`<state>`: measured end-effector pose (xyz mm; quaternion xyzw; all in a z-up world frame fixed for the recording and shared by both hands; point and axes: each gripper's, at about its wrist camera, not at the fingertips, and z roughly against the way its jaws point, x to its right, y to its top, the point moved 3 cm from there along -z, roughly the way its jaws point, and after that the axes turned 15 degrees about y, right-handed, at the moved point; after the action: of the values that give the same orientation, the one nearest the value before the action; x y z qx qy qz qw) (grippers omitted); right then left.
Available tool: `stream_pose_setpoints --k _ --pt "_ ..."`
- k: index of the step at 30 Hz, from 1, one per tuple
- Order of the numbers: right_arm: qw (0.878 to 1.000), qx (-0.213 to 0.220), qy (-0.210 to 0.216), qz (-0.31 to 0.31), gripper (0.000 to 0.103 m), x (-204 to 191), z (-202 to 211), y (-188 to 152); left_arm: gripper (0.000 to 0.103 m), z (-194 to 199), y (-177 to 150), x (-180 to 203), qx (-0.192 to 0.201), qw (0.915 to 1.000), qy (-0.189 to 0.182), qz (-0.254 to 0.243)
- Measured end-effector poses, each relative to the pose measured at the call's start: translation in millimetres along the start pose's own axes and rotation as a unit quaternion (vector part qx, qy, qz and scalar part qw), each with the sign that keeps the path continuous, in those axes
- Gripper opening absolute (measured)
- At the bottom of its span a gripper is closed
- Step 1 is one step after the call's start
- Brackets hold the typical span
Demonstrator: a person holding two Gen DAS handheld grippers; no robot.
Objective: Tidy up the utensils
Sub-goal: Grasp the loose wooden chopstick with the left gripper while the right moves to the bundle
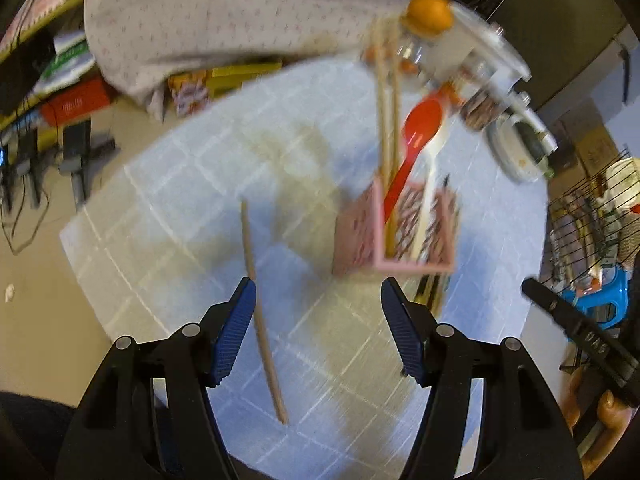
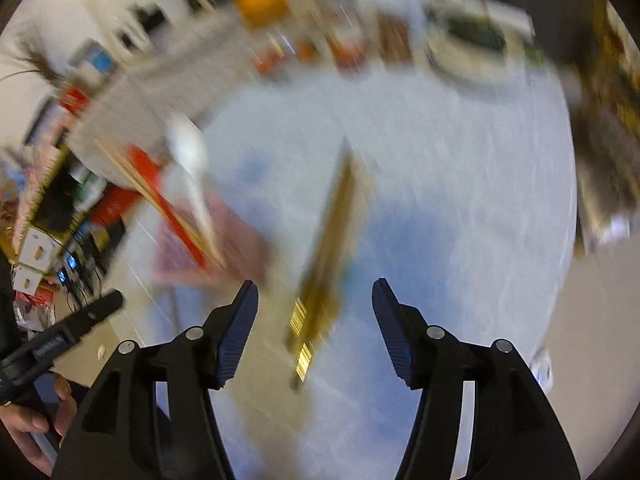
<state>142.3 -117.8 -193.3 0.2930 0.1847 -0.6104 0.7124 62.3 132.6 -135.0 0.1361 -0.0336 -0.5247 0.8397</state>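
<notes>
A pink holder [image 1: 396, 228] is seen standing on the pale blue worktop [image 1: 200, 200], and it serves as the landmark here. A red spoon [image 1: 416, 140], a white spoon [image 1: 430, 184] and a pair of chopsticks [image 1: 386, 112] are held upright in it, leaning toward the far side. A single chopstick [image 1: 262, 316] is found lying flat on the worktop to the left of the holder, well apart from it. The left gripper [image 1: 318, 328] is held spread wide above the worktop, nearer than the holder, with nothing between its fingers; the chopstick runs just inside its left finger, though contact cannot be told.

In the right wrist view, heavily blurred, the holder [image 2: 208, 240] is seen at the left with the white spoon [image 2: 192, 168] rising from it. A gold packet [image 2: 324, 264] lies on the worktop [image 2: 460, 200] to the right of the holder. The right gripper [image 2: 316, 328] is spread wide over the near end of the packet, gripping nothing. Beyond the holder, an orange [image 1: 428, 14] and a bowl [image 1: 516, 148] are seen at the far edge of the worktop.
</notes>
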Motion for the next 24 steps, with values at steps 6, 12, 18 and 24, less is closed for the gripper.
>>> stream_pose_setpoints --k 6,12,18,24 --pt "0.999 -0.036 0.007 -0.035 0.059 20.8 -22.8 -11.1 0.062 -40.0 -5.8 -16.2 -0.042 0.9982 0.04 0.012" --pt "0.998 -0.038 0.013 -0.037 0.059 15.2 -26.3 -6.9 0.052 -77.9 -12.6 -40.1 -0.09 0.9938 0.062 0.018" --pt "0.998 -0.041 0.007 -0.055 0.056 24.8 -33.8 5.7 0.046 -97.4 -2.9 -43.3 -0.096 0.9925 0.064 0.04" --pt "0.997 -0.03 0.007 -0.072 0.037 36.0 -33.1 16.2 0.041 -107.7 7.6 -30.2 -0.074 0.993 0.085 0.035"
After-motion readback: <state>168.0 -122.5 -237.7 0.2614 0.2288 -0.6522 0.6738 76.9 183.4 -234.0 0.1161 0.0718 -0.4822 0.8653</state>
